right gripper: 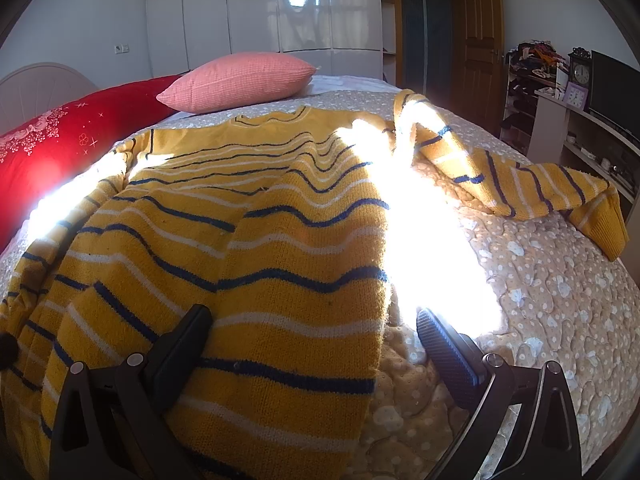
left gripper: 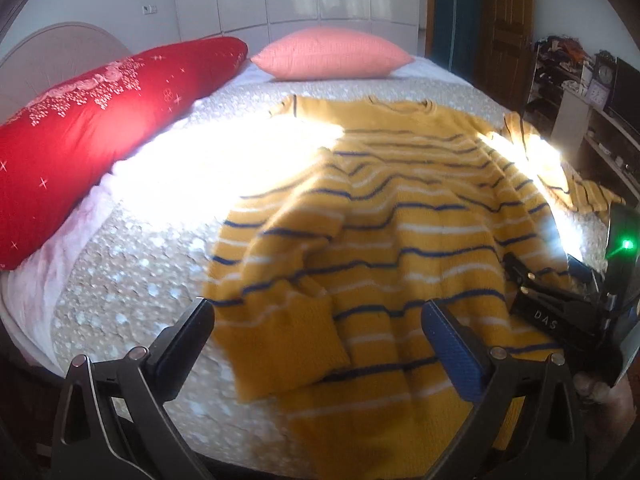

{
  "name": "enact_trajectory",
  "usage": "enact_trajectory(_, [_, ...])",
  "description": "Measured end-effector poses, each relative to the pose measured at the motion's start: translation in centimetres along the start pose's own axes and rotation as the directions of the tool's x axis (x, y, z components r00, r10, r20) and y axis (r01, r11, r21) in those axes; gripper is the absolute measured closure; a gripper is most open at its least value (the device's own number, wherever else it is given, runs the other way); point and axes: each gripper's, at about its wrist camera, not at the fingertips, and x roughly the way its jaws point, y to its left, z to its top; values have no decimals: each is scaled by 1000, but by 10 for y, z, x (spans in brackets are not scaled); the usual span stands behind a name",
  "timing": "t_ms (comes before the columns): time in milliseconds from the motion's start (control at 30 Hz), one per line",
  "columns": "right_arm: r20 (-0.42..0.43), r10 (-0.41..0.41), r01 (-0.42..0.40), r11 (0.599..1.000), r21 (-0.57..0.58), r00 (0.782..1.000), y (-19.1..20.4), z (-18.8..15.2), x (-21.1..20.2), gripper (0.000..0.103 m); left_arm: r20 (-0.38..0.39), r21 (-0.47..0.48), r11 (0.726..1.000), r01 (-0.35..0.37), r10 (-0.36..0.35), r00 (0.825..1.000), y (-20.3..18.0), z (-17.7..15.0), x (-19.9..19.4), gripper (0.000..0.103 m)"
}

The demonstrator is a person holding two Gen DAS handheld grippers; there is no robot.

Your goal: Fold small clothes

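Note:
A yellow knit sweater with blue and white stripes lies spread on the bed, neck at the far side. Its left sleeve is folded over the body, cuff near the hem. Its right sleeve stretches out to the right. My left gripper is open and empty above the folded cuff. My right gripper is open and empty over the sweater's lower right edge. The right gripper also shows in the left wrist view, low at the sweater's right side.
The bed has a beige dotted quilt. A red embroidered pillow lies at the left and a pink pillow at the far end. Shelves with clocks and a wooden door stand at the right. Bright sunlight crosses the bed.

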Motion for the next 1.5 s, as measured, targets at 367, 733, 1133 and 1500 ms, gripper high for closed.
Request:
enact_trajectory(367, [6,0,0,1000,-1,1000,0,-1,-1,0,-119,-77,997,-28,18,993,69,54,80,0])
enact_trajectory(733, [7,-1,1,1000,-4,1000,1,-2,0,0,-215,-146,983,-113,80,973,91,84,133,100])
enact_trajectory(1133, [8,-3,3,1000,-5,1000,0,-2,2,0,-147,-257,922,-291,261,954,154,105,93,67])
enact_trajectory(1500, [16,-2,2,1000,-3,1000,-1,-5,1,0,-67,-34,998,-44,42,997,2,21,35,31])
